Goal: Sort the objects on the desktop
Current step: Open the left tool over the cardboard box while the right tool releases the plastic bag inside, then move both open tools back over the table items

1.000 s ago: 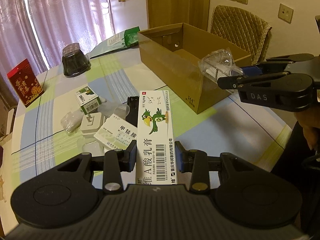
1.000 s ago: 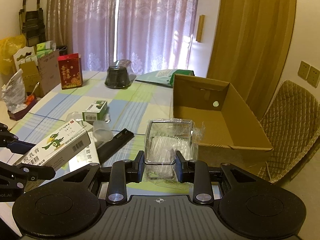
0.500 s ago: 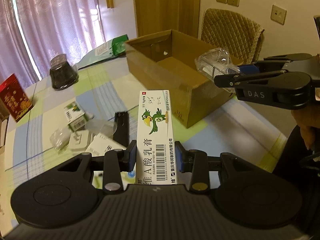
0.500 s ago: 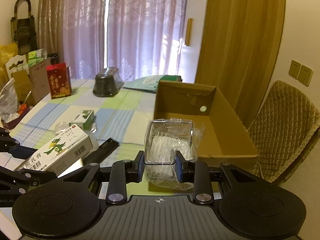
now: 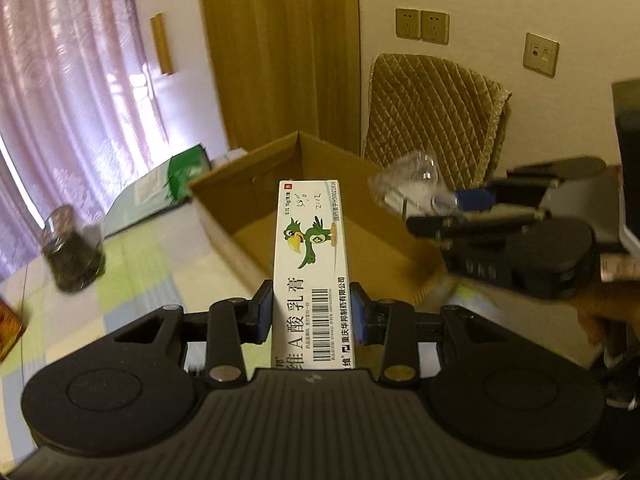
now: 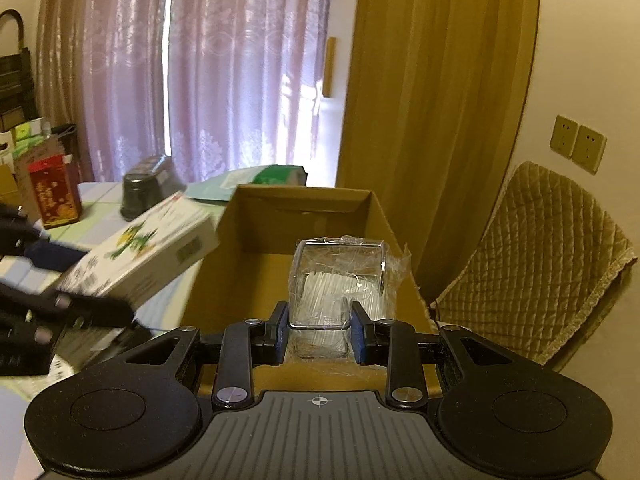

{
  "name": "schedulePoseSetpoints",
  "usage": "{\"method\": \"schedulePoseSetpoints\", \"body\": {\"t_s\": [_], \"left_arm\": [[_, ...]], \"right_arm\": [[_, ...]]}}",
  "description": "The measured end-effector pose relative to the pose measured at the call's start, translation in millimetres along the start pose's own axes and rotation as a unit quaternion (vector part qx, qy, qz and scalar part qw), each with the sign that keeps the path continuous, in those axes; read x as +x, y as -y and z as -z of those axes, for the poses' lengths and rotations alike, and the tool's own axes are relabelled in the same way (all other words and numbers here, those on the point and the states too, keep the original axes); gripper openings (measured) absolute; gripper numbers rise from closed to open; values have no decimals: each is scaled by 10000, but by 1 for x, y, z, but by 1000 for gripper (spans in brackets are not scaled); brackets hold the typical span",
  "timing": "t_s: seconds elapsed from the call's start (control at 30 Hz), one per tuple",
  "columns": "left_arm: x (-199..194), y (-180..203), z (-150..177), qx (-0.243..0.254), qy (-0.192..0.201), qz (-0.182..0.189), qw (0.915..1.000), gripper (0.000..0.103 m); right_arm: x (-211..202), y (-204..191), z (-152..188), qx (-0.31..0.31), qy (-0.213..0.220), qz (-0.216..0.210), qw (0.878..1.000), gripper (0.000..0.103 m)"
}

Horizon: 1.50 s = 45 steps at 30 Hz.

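**Two items carried to the cardboard box**

Two grippers each bear one object toward the open cardboard box [image 5: 256, 216]. In the left wrist view, the left gripper [image 5: 311, 316] occupies the lower centre of the frame, its jaws closed narrowly on the long sides of a white medicine carton [image 5: 310, 264] printed with a green bird; the carton projects forward, its far end over the box opening. At the right of that frame the right gripper [image 5: 448, 208] holds a clear plastic container [image 5: 404, 188]. In the right wrist view, the jaws grip this container's lower sides at centre frame, with the box interior directly behind and below it. The carton appears blurred at the left of that frame. The checked bench [image 5: 132, 280] shows at the left.

Step in hand, as judged: transport to the box. The next move calls for lowering each item inside the walls, then opening the jaws; the two grippers are near one another, so staggered release would avoid contact.
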State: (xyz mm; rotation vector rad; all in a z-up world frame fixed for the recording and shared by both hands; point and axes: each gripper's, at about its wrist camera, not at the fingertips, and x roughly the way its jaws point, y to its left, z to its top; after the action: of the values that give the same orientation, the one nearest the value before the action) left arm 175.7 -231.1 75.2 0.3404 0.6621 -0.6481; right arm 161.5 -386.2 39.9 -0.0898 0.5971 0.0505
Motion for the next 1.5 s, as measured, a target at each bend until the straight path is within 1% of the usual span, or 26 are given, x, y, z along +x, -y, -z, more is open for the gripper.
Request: {"method": "schedulePoseSetpoints", "body": {"t_s": [0.13,0.23,0.37,0.5,0.67,0.73,0.77,0.83,0.9,0.97,1.17,1.33,1.4,1.5], "left_arm": [[39,0,-19,114,-81,15,9999,33],[68,-1,-24,162,-213,26,9996,33],[96,-2,-22,216,-354,70,9991,33],[115,-2,-20,275,-436,81,9986,33],[124,0,-19,314,-439,88,9985,33],[123,-1,-21,311,-341,73,9989,34],[121,-2,-22,301,-281,61,9991,41],[114,-7,-25,242,-147,10,9996,45],[104,-13,-26,133,-20,-79,9999,47],[91,-22,-24,31,88,-184,9998,53],[60,-45,-4,-320,107,-421,9985,53],[44,-55,14,-584,21,-489,9971,55],[40,-58,22,-670,-29,-520,9964,55],[34,-64,34,-787,-92,-557,9953,55]], "right_arm": [[24,14,-1,25,-119,-46,9999,30],[39,19,1,-35,-196,-76,9998,30],[53,22,6,-27,-279,-115,9995,30],[61,24,10,16,-344,-108,9993,30],[67,24,13,-25,-408,-114,9991,30],[70,24,13,-50,-435,-111,9990,30],[72,25,14,-64,-447,-106,9989,30],[74,25,13,-68,-465,-109,9988,30],[75,25,13,-94,-479,-132,9987,30],[77,23,12,-126,-503,-183,9985,30],[83,11,9,-221,-638,-405,9969,30],[90,0,9,-271,-787,-537,9951,30],[92,-3,11,-326,-818,-546,9946,31],[88,-4,11,-309,-719,-472,9958,31]]}}
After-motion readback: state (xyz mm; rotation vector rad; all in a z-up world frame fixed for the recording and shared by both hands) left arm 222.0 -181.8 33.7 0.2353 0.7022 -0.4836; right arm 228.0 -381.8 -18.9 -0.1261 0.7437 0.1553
